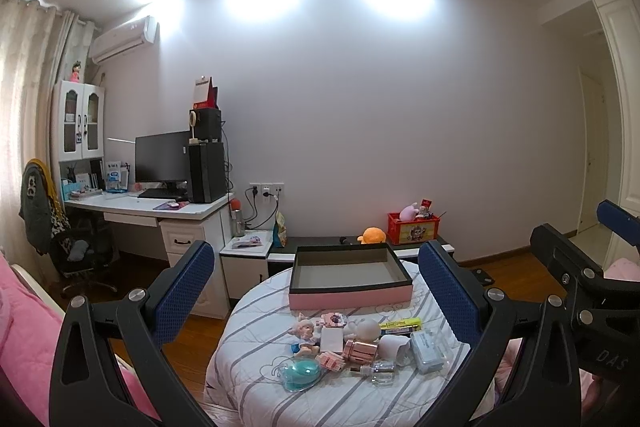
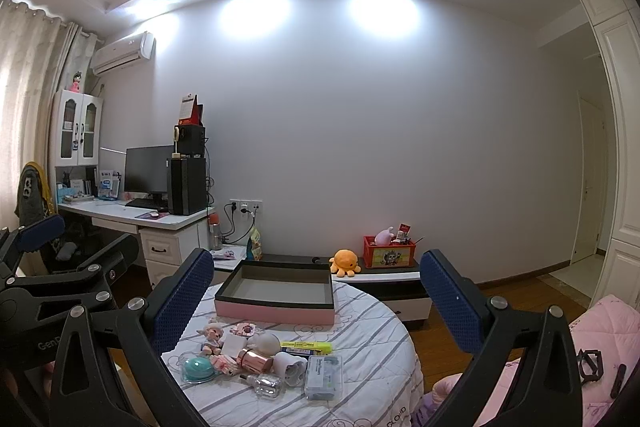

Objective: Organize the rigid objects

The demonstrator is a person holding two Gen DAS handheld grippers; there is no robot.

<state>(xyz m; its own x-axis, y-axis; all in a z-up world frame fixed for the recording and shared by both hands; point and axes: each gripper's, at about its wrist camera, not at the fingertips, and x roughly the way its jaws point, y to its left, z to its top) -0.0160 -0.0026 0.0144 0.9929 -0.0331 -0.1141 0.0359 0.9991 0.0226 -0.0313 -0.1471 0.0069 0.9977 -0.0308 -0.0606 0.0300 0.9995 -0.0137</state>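
Currently both of my grippers hang above the near edge of the round surface (image 1: 360, 399), and neither touches anything. My left gripper (image 1: 320, 291) stands wide, its blue pads (image 1: 184, 291) far apart with nothing between them. My right gripper (image 2: 316, 303) is equally wide and holds nothing.

The objects to be sorted lie in one loose cluster on the striped cloth, ahead of and below both grippers. The tray (image 1: 350, 273), pink-sided and dark-rimmed, sits just beyond the cluster toward the wall, and its floor looks bare. Its long axis runs left to right across my line of approach.

Within the cluster I note a doll (image 1: 306, 333), a teal case (image 1: 300, 373), a rose-gold cylinder (image 1: 360, 347), a white cup (image 1: 394, 347), a glass bottle (image 1: 378, 373), a clear box (image 1: 428, 349) and a yellow marker (image 1: 400, 325). The marker lies with its long axis left to right, parallel to the tray's near wall.

In the left view the cluster sits centred between the pads; in the right view it lies toward the left pad. I judge the doll and case nearer my left gripper, the box and marker nearer my right. No item has yet reached the tray, so sorting appears not to have begun.
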